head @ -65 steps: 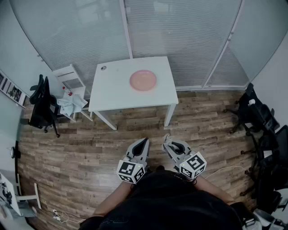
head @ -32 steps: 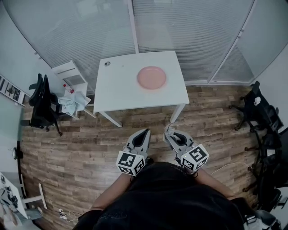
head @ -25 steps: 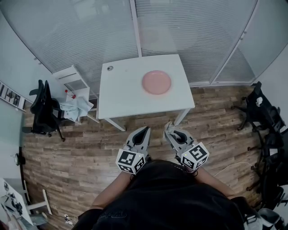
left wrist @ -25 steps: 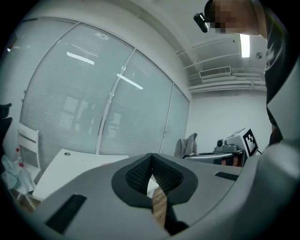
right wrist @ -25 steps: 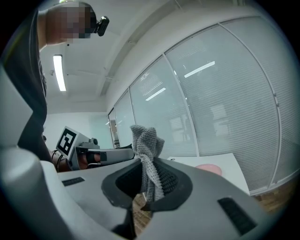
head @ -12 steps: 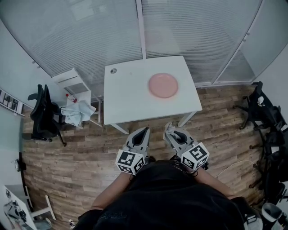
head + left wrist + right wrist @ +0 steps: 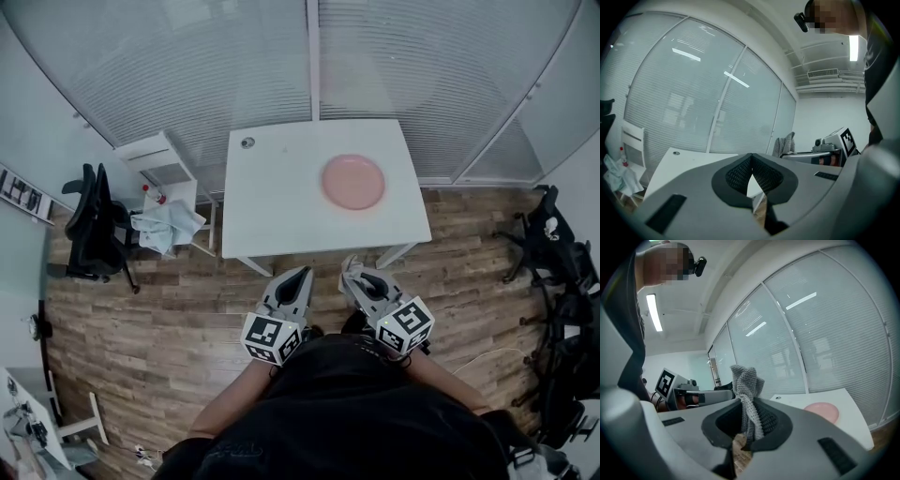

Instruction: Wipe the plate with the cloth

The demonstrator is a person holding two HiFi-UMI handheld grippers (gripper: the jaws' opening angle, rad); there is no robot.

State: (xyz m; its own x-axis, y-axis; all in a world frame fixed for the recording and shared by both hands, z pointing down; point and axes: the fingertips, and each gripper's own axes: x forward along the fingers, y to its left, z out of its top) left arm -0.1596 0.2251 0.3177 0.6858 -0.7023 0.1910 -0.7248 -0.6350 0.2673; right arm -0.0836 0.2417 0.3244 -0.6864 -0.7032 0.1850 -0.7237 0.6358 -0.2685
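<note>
Grey knitted cloth (image 7: 746, 380) stands upright between the tongs of the right gripper (image 7: 749, 404), which are clamped on it; only the right gripper view shows this clearly. The tongs of the left gripper (image 7: 751, 158) are pressed together, with nothing between them. Each gripper carries a marker cube (image 7: 265, 338) with black-and-white squares, and both are held side by side above a wooden plank floor (image 7: 159, 309). Further away stands the white tabletop (image 7: 281, 202); the pink plate (image 7: 353, 182) lies on its right half, well apart from the cloth. A small round thing (image 7: 247, 142) sits at its far left corner. Behind is a glass wall with blinds (image 7: 187, 66). The head view alone shows the black office chair (image 7: 94, 225) at the left.
</note>
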